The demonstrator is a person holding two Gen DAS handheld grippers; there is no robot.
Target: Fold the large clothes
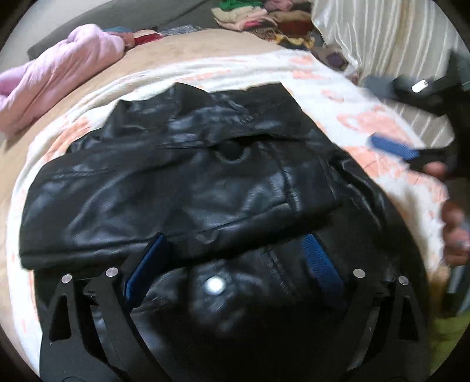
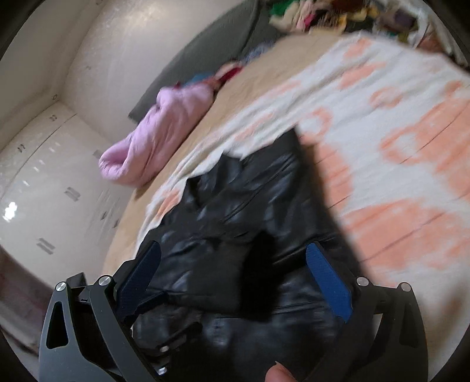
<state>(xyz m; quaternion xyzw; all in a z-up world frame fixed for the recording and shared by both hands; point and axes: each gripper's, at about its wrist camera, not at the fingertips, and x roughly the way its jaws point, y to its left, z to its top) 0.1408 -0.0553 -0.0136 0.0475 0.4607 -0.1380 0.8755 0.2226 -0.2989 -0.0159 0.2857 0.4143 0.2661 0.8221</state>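
**Black jacket folded on the bed, both tools spread above it**

The black leather-look jacket [image 1: 182, 182] lies in a bunched, partly folded heap on a cream blanket with peach rings [image 1: 367, 123], which covers the bed. A folded-over panel forms a thick ridge across its near side, and a metal snap [image 1: 214, 284] glints on the layer below.

The chief risk, as I judge it, is the slick, stiff material: a fold pressed only lightly may spring back or slide off the layer beneath, and a grab at the thick ridge could catch several layers at once and drag the whole stack askew. The blanket may also ruck up under any pull.

The left gripper [image 1: 235, 258] hangs close over the near part of the jacket, its jaws released and spread wide, nothing pinched between them; whether the blue pads brush the fabric cannot be told. The right gripper [image 2: 235, 279] likewise stands with jaws wide apart above the jacket, holding nothing, and a fingertip [image 2: 279, 373] shows at its base.

Further off, a pink quilted garment [image 1: 58, 70] rests by the bed's edge, and a pile of mixed clothes [image 1: 258, 17] sits beyond.
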